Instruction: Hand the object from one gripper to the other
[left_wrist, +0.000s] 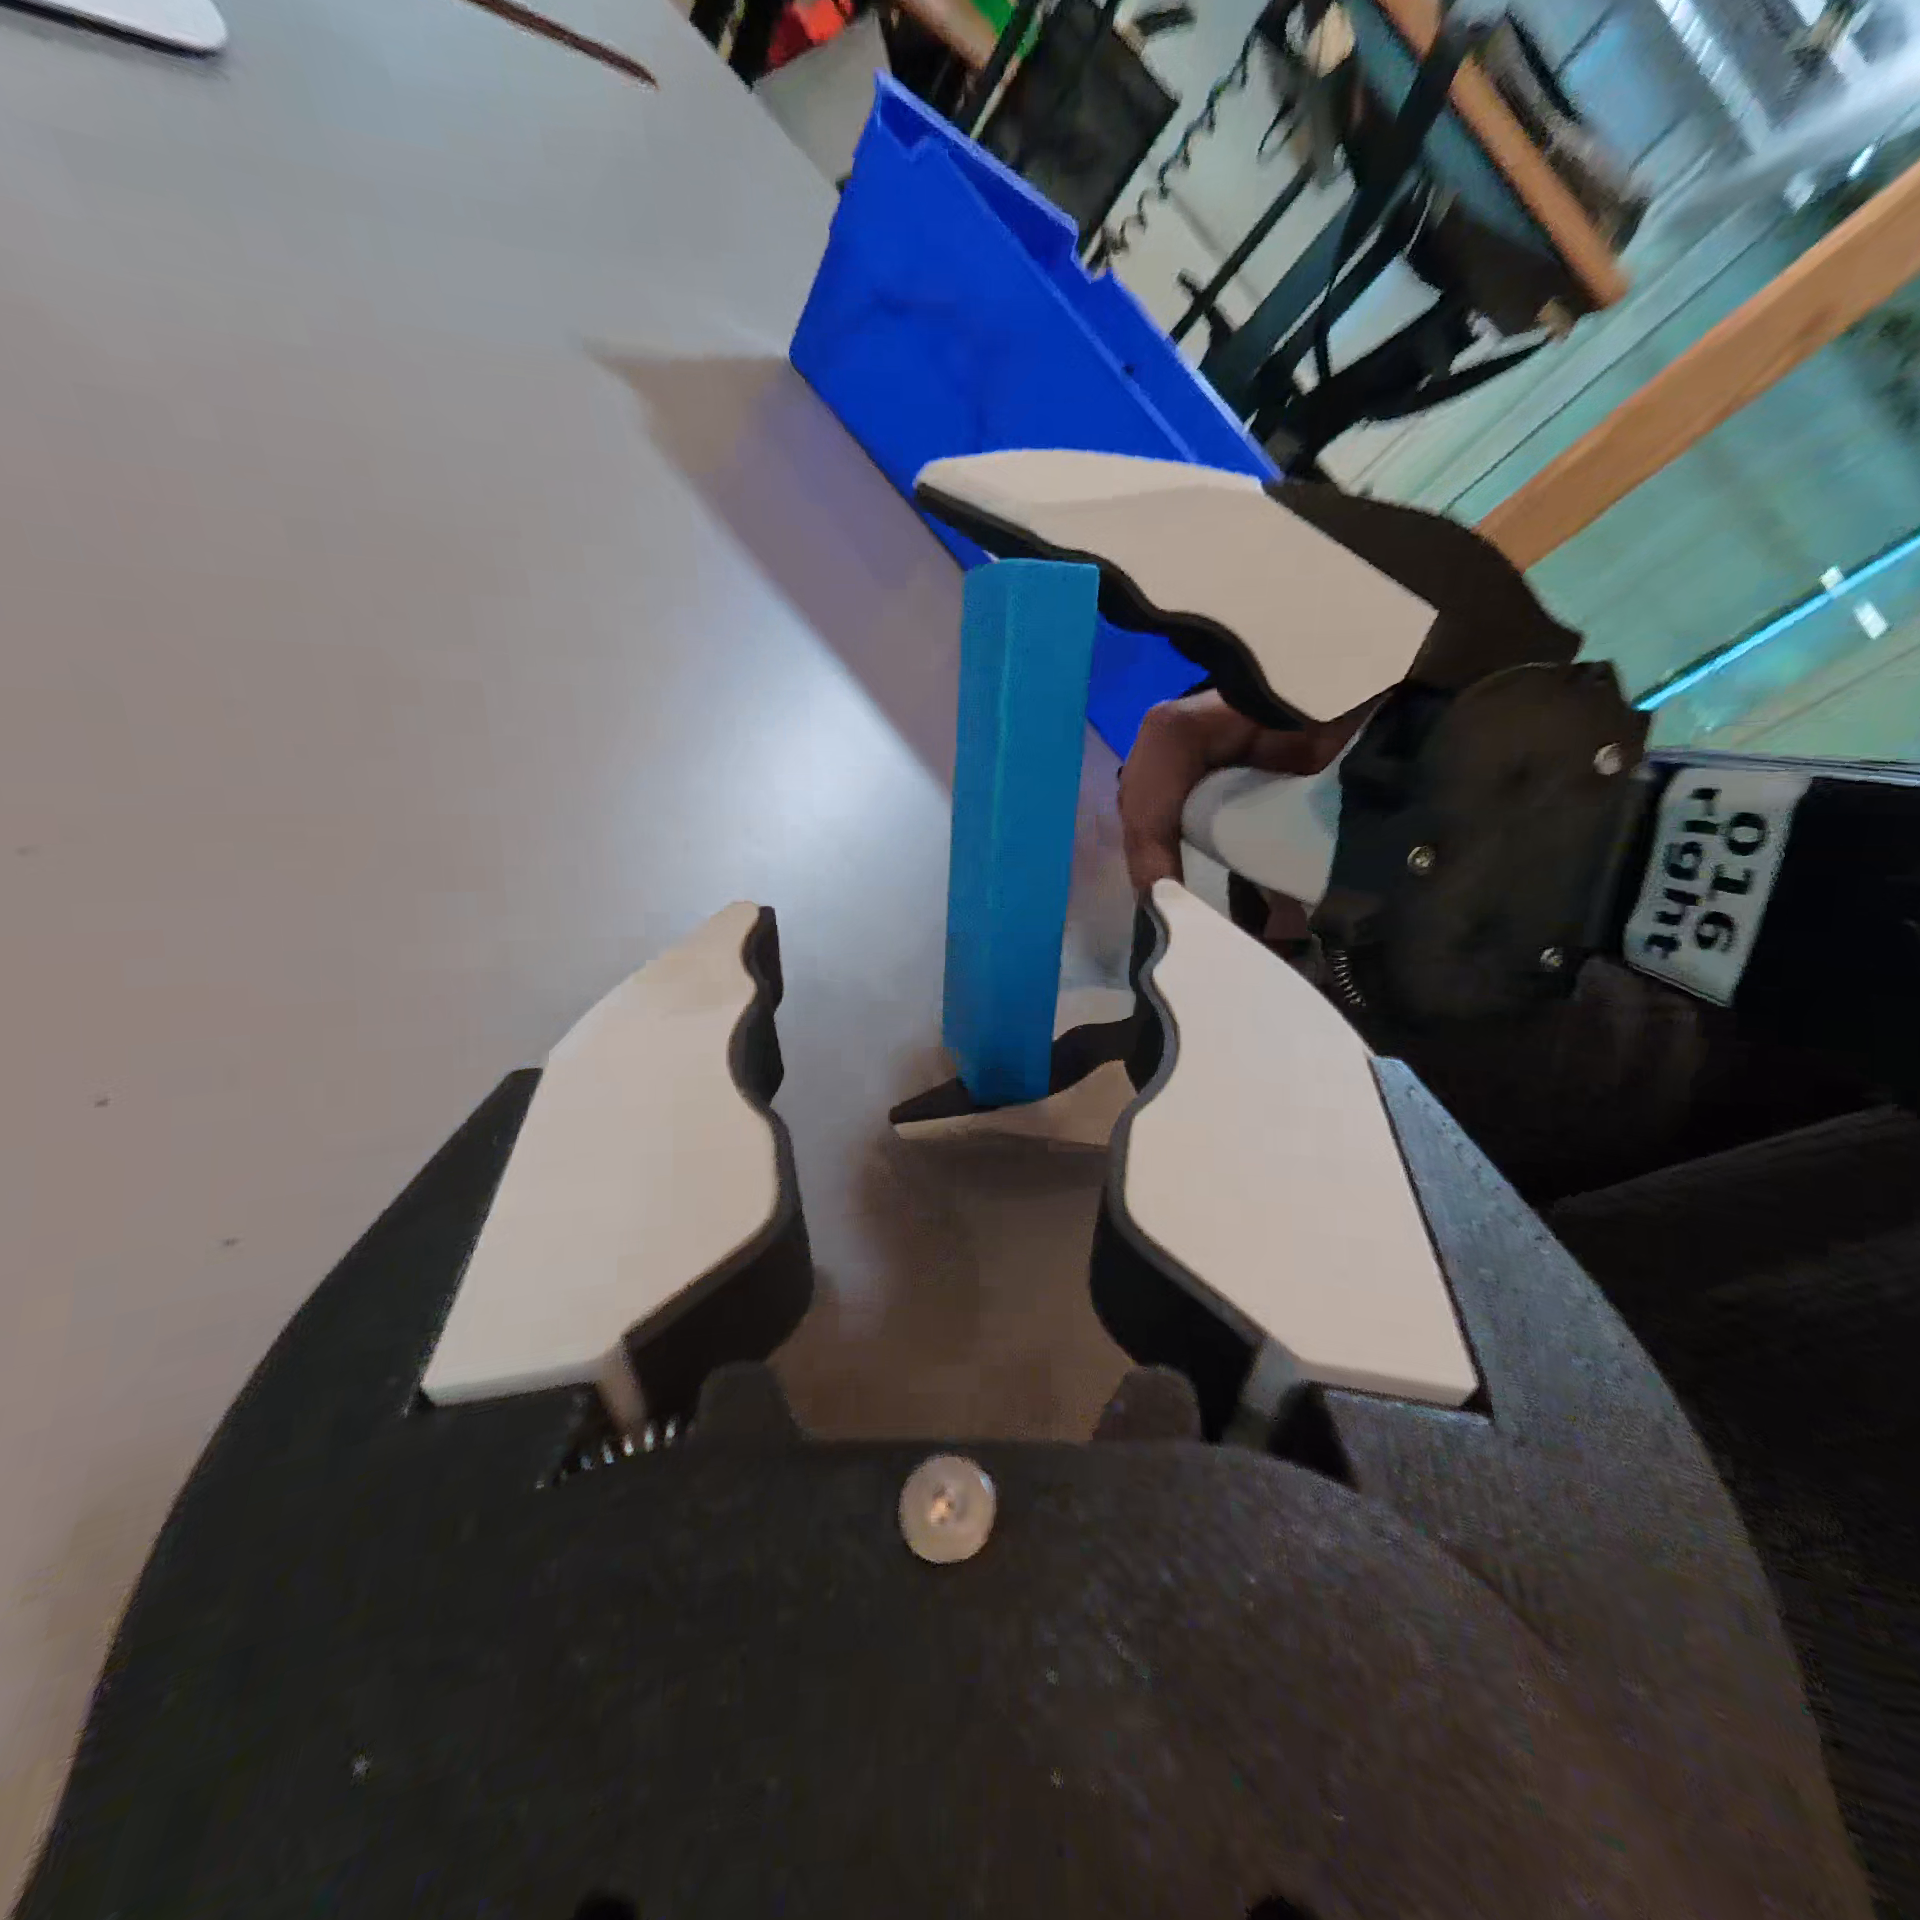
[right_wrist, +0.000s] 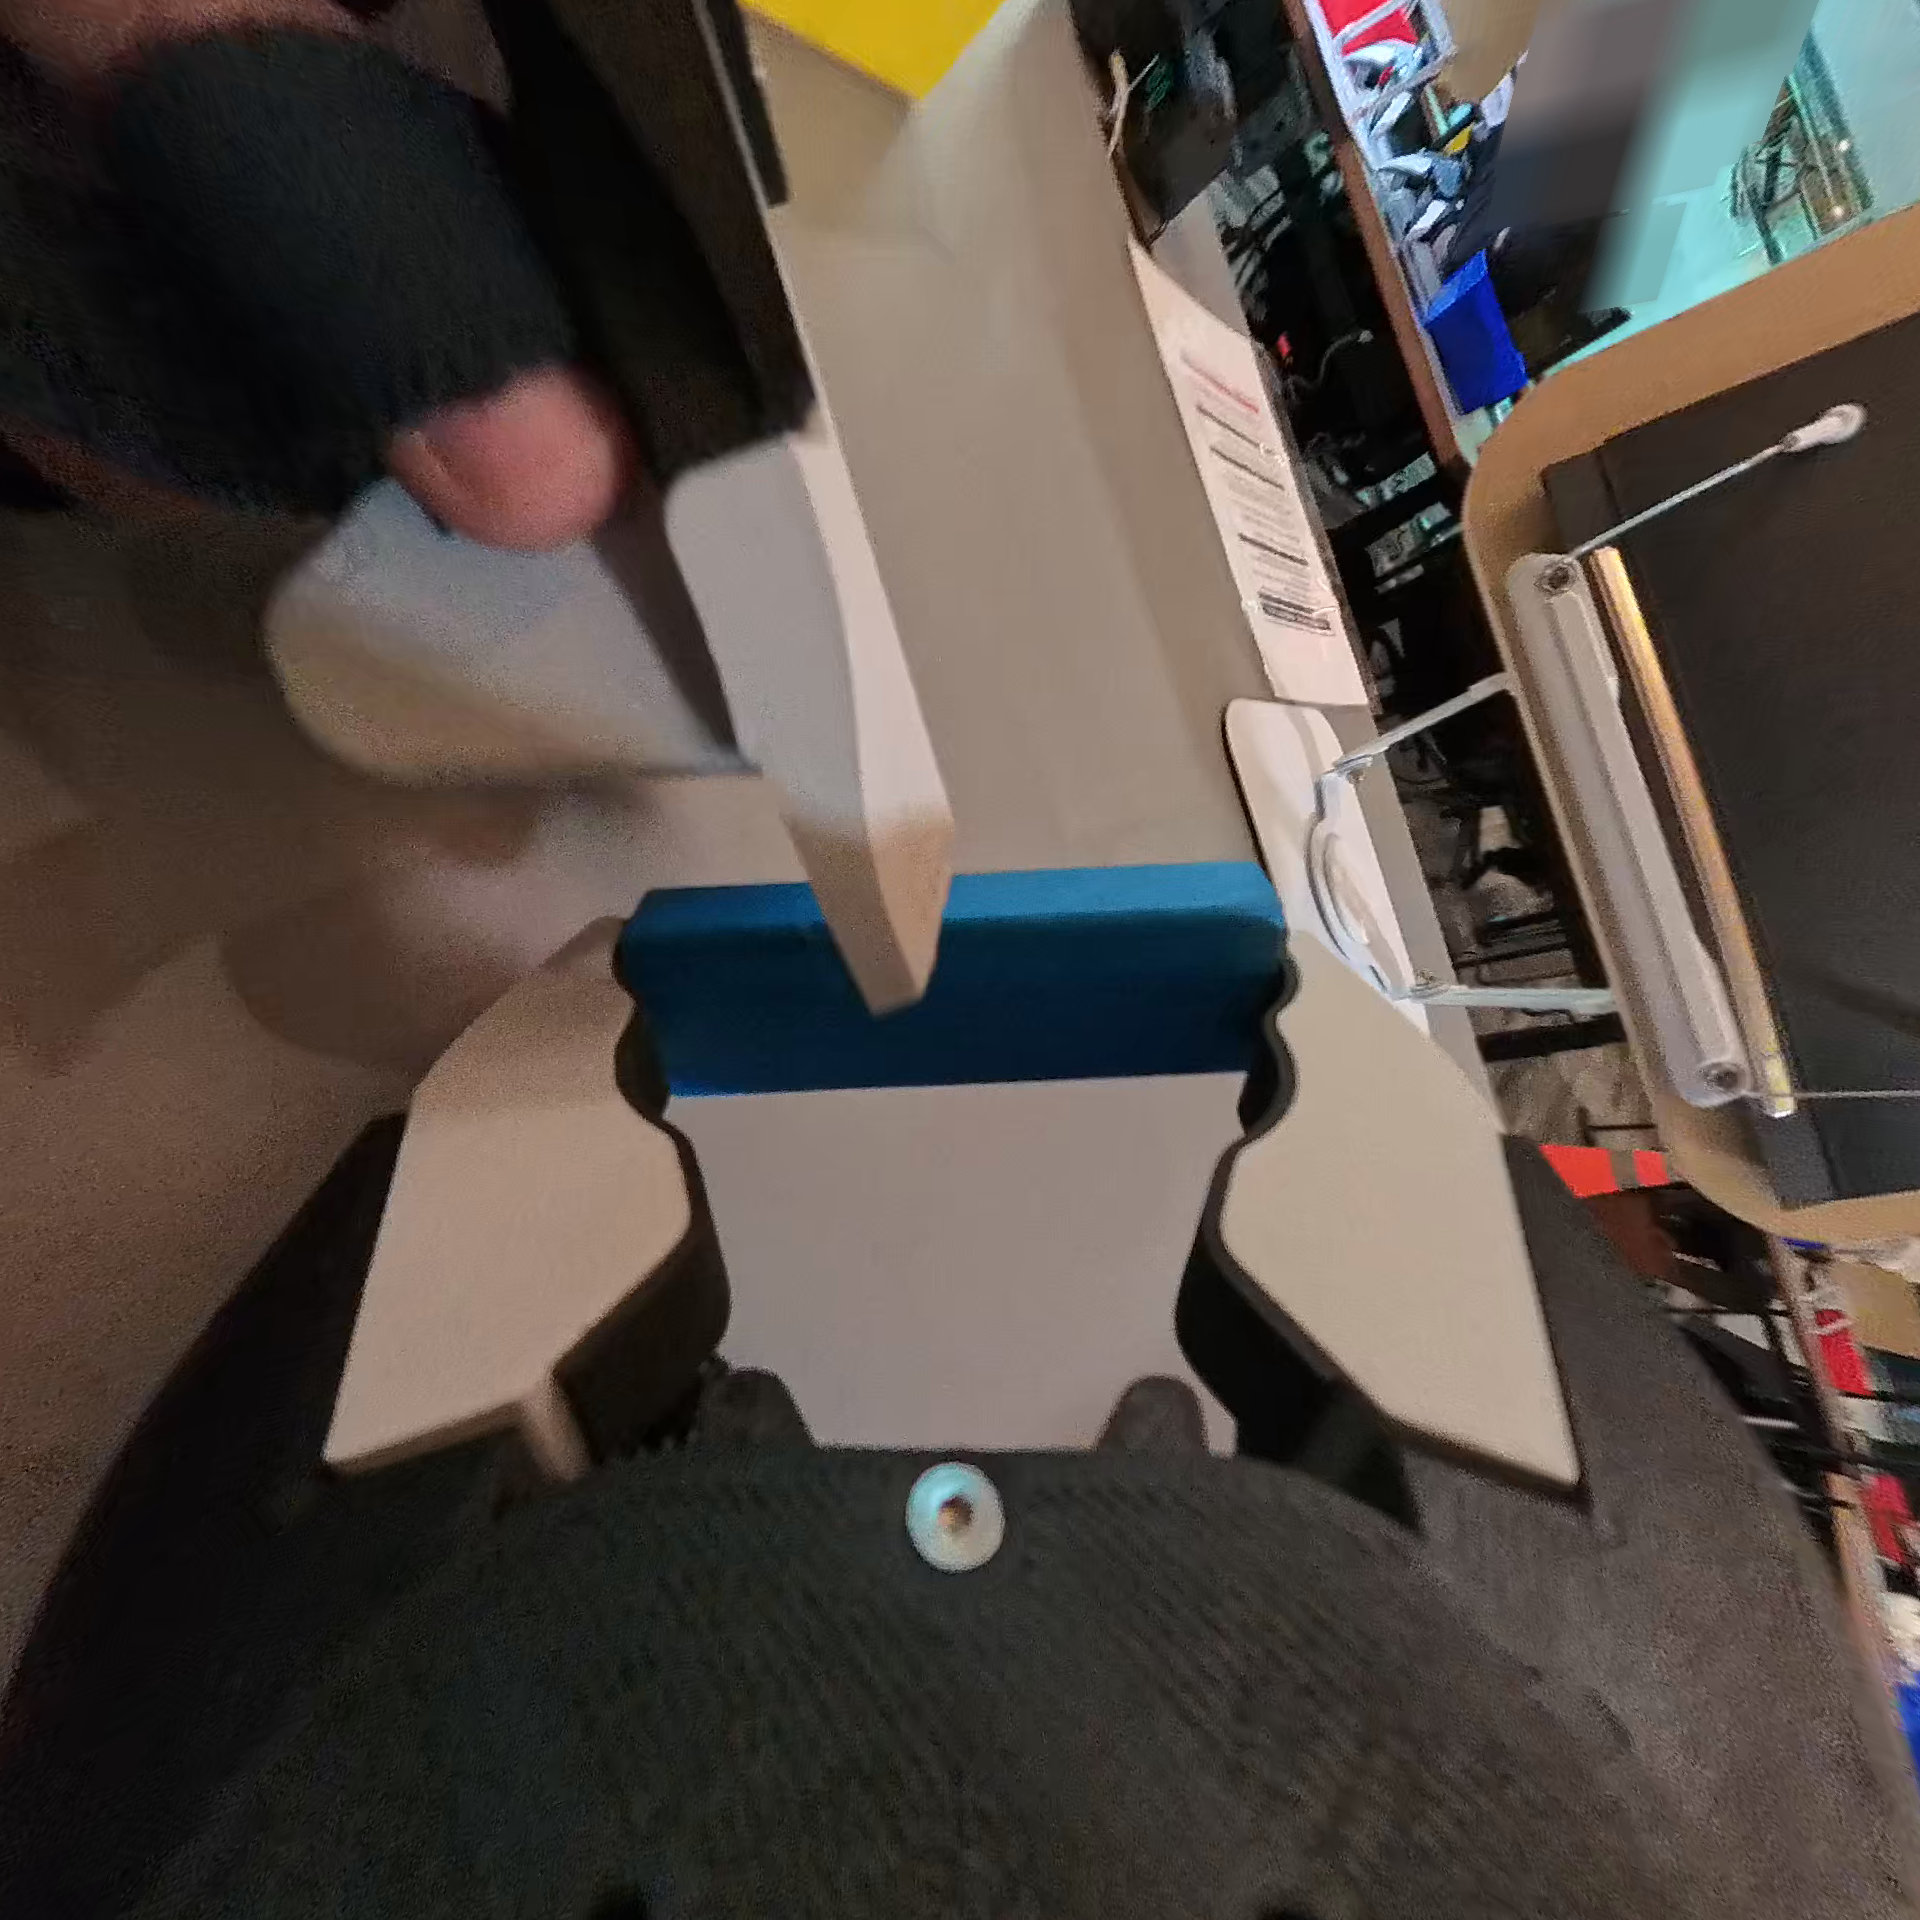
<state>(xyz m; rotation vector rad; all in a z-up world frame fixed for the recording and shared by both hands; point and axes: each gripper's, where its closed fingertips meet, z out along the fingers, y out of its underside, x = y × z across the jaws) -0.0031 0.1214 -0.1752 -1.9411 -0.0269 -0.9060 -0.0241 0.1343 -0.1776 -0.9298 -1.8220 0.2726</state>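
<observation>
A blue rectangular block (left_wrist: 1013, 831) is clamped by its two ends in my right gripper (right_wrist: 954, 987), which is shut on it. In the left wrist view the block stands upright between the right gripper's white fingers (left_wrist: 1174, 561). My left gripper (left_wrist: 956, 904) is open, and the block sits in the gap at its fingertips without being touched. In the right wrist view the block (right_wrist: 1091, 997) lies across, and one white finger (right_wrist: 883, 831) of the left gripper crosses in front of it. The left gripper's other finger is hidden. A hand in a black glove (right_wrist: 270, 270) holds the left gripper.
A blue plastic bin (left_wrist: 966, 312) stands on the grey table (left_wrist: 364, 520) behind the block, near the table's edge. A pair of glasses (right_wrist: 1340, 831) and a paper sheet (right_wrist: 1247, 499) lie beyond. Shelves and other furniture fill the background.
</observation>
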